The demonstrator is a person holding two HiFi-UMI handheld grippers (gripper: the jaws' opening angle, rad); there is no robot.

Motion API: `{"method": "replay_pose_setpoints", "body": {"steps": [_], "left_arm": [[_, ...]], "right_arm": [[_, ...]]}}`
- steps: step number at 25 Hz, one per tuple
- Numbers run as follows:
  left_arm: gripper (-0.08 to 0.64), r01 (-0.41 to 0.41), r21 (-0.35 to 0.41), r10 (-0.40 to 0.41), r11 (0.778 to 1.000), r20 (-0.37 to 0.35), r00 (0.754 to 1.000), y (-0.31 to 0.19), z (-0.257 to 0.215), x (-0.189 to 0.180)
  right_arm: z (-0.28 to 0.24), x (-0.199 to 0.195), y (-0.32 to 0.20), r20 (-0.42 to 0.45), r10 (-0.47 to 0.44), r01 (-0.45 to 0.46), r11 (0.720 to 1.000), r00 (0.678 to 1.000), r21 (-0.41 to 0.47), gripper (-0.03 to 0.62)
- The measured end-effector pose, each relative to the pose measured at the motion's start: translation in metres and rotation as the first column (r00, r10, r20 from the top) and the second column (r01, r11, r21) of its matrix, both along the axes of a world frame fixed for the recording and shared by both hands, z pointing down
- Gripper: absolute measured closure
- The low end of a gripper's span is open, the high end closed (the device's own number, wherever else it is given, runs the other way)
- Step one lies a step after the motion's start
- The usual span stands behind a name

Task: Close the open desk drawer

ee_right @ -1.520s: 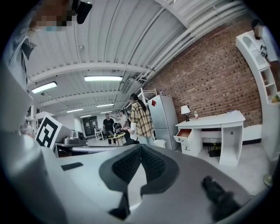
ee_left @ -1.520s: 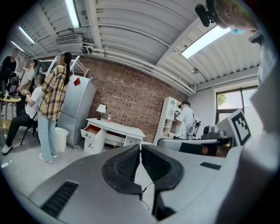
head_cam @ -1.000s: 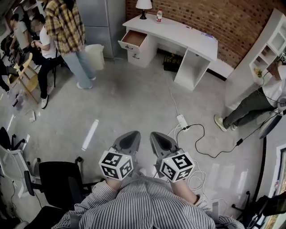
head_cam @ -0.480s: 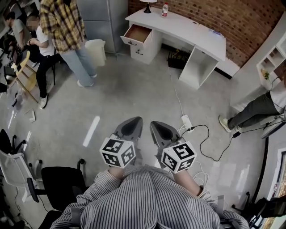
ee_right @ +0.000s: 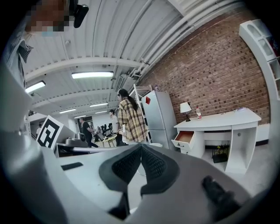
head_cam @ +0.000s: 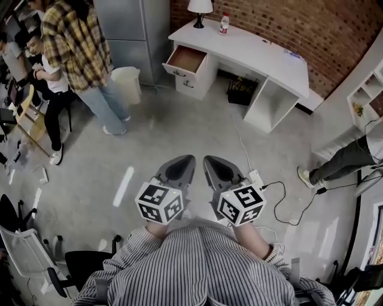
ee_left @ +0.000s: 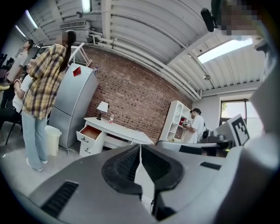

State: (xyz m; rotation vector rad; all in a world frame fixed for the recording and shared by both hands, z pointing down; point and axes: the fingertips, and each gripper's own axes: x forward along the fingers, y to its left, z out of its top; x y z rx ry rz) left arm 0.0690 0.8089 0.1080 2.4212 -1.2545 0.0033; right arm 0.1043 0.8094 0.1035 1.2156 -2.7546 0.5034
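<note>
- Two grippers: the left gripper [head_cam: 184, 161] and right gripper [head_cam: 210, 161] sit side by side, just apart, close in front of the person's striped shirt [head_cam: 200, 263].
- Both point forward across the floor [head_cam: 179, 131] toward the far wall, each with its marker cube up.
- Left fingers [ee_left: 131, 162]: pressed together, with nothing between them.
- Right fingers [ee_right: 151, 164]: likewise closed and empty.
- One open drawer [head_cam: 185, 60]: pulled out at the left end of the white surface [head_cam: 257, 51], its brown inside showing, well apart from both grippers.
- One shut drawer [head_cam: 191, 83] sits directly under it.
- One lamp [head_cam: 200, 9] and one bottle [head_cam: 225, 23] stand near each other at the back of the surface, above the drawers.
- One white bin [head_cam: 127, 80] stands on the floor left of the drawers, by a grey fridge [head_cam: 128, 30].
- At least three other people: one standing in a plaid shirt [head_cam: 75, 45], one seated beside them [head_cam: 48, 80], one at the right edge [head_cam: 347, 155].
- One power strip [head_cam: 256, 177] lies on the floor just beside the right gripper.
</note>
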Motion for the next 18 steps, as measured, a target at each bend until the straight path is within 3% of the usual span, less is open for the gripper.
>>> {"method": "replay_pose_setpoints", "body": {"steps": [11,18], "left_arm": [[0.537,0.005,-0.086,-0.008,0.996,-0.032,0.999,-0.057,0.027,-0.04],[0.538,0.03,-0.076,-0.032,0.997,-0.024,0.999,-0.11,0.033,-0.045]], "right_arm": [[0.021,-0.033,-0.069,-0.023,0.009,-0.01,0.998,1.0,-0.058,0.577],[0.029,-0.036,-0.127,-0.048,-0.015,0.012,0.998,0.999,-0.056,0.577]]}}
